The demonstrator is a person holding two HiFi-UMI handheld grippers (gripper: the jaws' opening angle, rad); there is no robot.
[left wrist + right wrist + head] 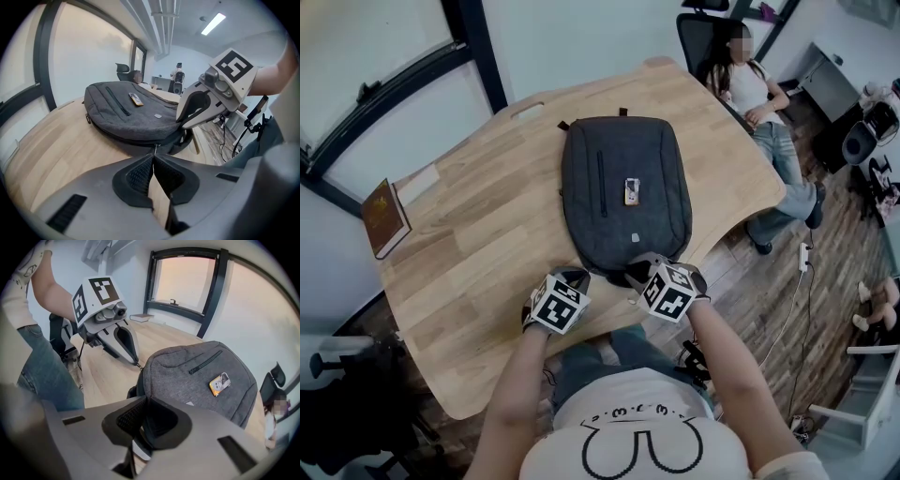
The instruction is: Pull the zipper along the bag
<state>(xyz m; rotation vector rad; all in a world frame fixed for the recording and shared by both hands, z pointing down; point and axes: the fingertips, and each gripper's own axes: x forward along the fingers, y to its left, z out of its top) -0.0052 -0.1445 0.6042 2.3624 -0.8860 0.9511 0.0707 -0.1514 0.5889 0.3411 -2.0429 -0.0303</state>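
A dark grey backpack (623,187) lies flat on the wooden table (478,253), with a small orange tag (632,191) on its front. Both grippers are at its near end. My left gripper (154,154) is shut on the small metal zipper pull (155,148) at the bag's near edge; the right gripper view shows that pull (138,365) pinched at the left gripper's tips. My right gripper (142,401) is closed on the dark fabric of the bag's near end, just right of the left gripper (581,275). The zipper track runs along the bag's side (117,136).
A brown book (384,217) and a white card (417,185) lie at the table's left edge. A seated person (759,103) and an office chair (698,37) are beyond the far right corner. Cables (797,281) trail on the floor to the right.
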